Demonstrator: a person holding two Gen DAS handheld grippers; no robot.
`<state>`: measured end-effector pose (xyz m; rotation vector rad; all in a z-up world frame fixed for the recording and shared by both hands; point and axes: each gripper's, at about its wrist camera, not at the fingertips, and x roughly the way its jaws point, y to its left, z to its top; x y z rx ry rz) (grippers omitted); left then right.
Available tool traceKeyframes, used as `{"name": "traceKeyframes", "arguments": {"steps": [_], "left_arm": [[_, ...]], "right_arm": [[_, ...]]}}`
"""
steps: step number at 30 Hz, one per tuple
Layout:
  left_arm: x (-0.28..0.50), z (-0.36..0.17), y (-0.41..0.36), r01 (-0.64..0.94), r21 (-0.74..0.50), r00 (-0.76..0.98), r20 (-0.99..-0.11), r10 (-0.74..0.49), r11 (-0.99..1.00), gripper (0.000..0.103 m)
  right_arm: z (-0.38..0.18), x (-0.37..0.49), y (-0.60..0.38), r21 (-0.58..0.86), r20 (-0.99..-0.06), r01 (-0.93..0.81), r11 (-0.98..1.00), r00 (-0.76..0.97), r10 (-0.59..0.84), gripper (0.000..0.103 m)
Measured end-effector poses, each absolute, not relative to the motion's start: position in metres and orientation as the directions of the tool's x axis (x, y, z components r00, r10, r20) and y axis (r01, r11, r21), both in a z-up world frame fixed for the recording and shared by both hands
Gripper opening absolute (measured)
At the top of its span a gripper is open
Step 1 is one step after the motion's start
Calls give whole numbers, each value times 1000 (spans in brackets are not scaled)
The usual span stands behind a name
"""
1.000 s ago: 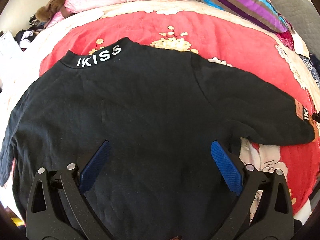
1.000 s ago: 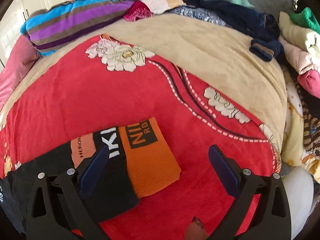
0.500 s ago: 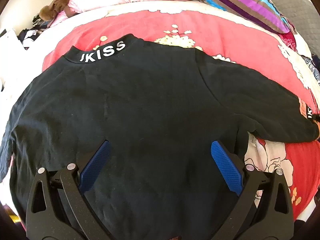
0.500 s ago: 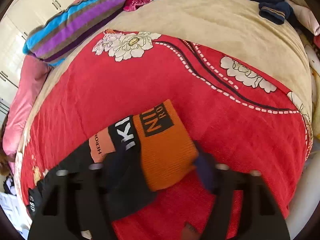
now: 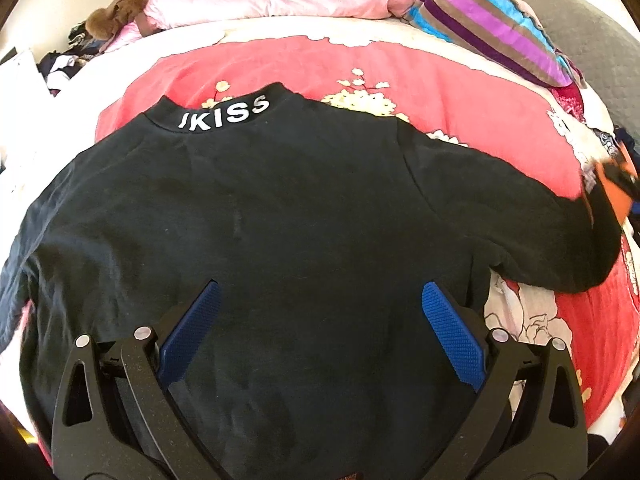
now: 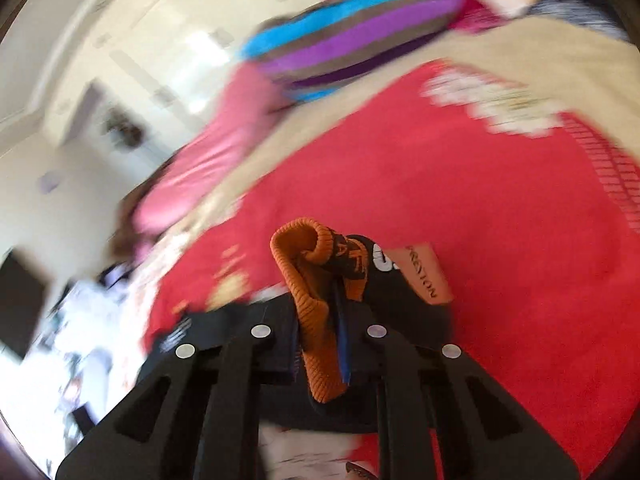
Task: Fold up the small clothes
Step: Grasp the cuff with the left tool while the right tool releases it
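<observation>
Right tool (image 6: 320, 320) closing, left tool (image 5: 320, 320) agape

On the black sweatshirt (image 5: 280, 216) spread over my bed's red blanket (image 5: 400, 76), the collar band nearest the blanket's far edge carries white capitals reading "KISS", with a slanted stroke before the K that may be part of another letter. On the orange cuff (image 6: 308, 280) seen from my right wrist there is dark lettering, too crumpled to read. Beside it a pale orange patch (image 6: 426, 272) bears small dark print ending in "TON"; the rest is blurred.
</observation>
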<state>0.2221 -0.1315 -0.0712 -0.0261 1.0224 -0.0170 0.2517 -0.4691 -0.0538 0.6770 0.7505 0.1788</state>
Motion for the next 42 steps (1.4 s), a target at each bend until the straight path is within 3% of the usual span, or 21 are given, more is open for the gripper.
{"name": "traceKeyframes", "arguments": {"steps": [11, 12, 15, 17, 22, 27, 35, 36, 37, 40, 42], "left_arm": [[221, -55, -39, -186, -122, 543, -840, -2, 975, 95], [221, -55, -32, -199, -136, 542, -840, -7, 971, 95], [221, -55, -18, -228, -177, 539, -842, -26, 957, 95], [220, -55, -15, -236, -208, 539, -841, -51, 949, 95], [218, -55, -30, -174, -277, 539, -830, -144, 945, 95], [229, -67, -75, -53, -385, 492, -813, -311, 921, 95], [244, -98, -124, -75, -437, 388, -841, -377, 896, 93], [244, -98, -126, -69, -445, 403, -831, -383, 893, 85], [245, -97, -130, -56, -445, 416, -824, -384, 894, 52], [248, -91, -137, -28, -417, 436, -823, -365, 908, 20], [249, -83, -137, 3, -439, 453, -800, -392, 899, 15]], "right_arm": [[-66, 265, -316, 608, -590, -211, 765, 526, 613, 16], [-73, 265, -304, 598, -605, -218, 771, 508, 613, 20], [-80, 263, -292, 633, -598, -245, 734, 447, 665, 47], [-74, 259, -297, 653, -576, -248, 716, 451, 682, 57], [-54, 264, -343, 631, -558, -172, 756, 576, 597, 64], [-62, 270, -376, 500, -670, -13, 866, 628, 396, 65], [-70, 268, -380, 469, -691, 14, 883, 628, 357, 65], [-71, 269, -379, 468, -692, 16, 884, 629, 355, 66], [-71, 268, -381, 471, -692, 24, 882, 631, 352, 66], [-72, 271, -388, 483, -691, 53, 874, 637, 343, 66], [-72, 271, -395, 487, -690, 75, 870, 643, 331, 66]]}}
